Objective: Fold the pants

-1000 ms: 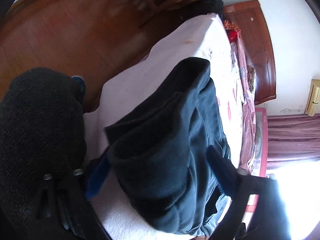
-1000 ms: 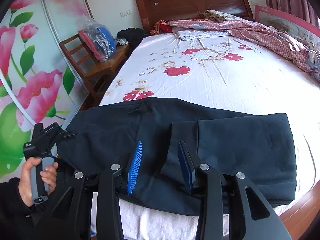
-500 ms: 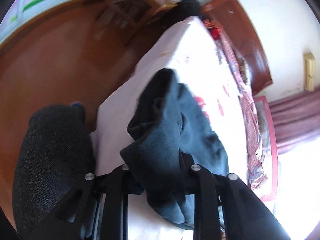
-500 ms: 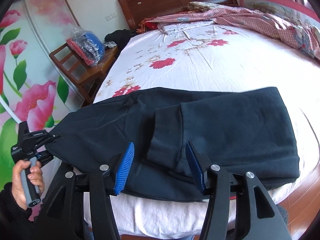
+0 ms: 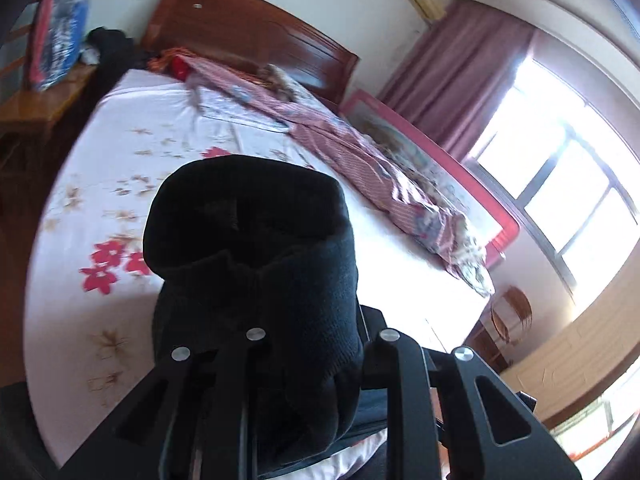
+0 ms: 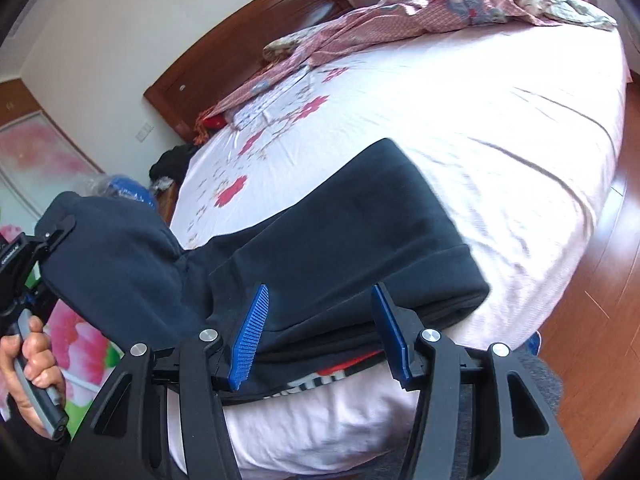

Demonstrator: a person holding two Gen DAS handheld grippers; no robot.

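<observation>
Dark navy fleece pants (image 6: 360, 240) lie folded along the near edge of the bed. In the left wrist view a thick bunch of the pants (image 5: 256, 264) fills the space between the fingers, and my left gripper (image 5: 304, 360) is shut on it. In the right wrist view the left gripper (image 6: 60, 228) holds that end of the pants raised above the bed at the far left, with a hand (image 6: 32, 360) on its handle. My right gripper (image 6: 320, 320) hovers over the pants' near edge, its blue pads (image 6: 250, 336) apart and not pressing on the cloth.
The bed's white floral sheet (image 6: 480, 100) stretches beyond the pants. A pink quilt (image 6: 400, 20) lies along the far side by the wooden headboard (image 6: 240, 48). A bagged bundle (image 5: 52, 40) sits on a chair left of the bed. Wooden floor (image 6: 600, 300) borders the bed's right.
My left gripper closed on the pants' end, rolled and lifted it off the bed. The right gripper's jaws widened and it shifted along the pants' near edge.
</observation>
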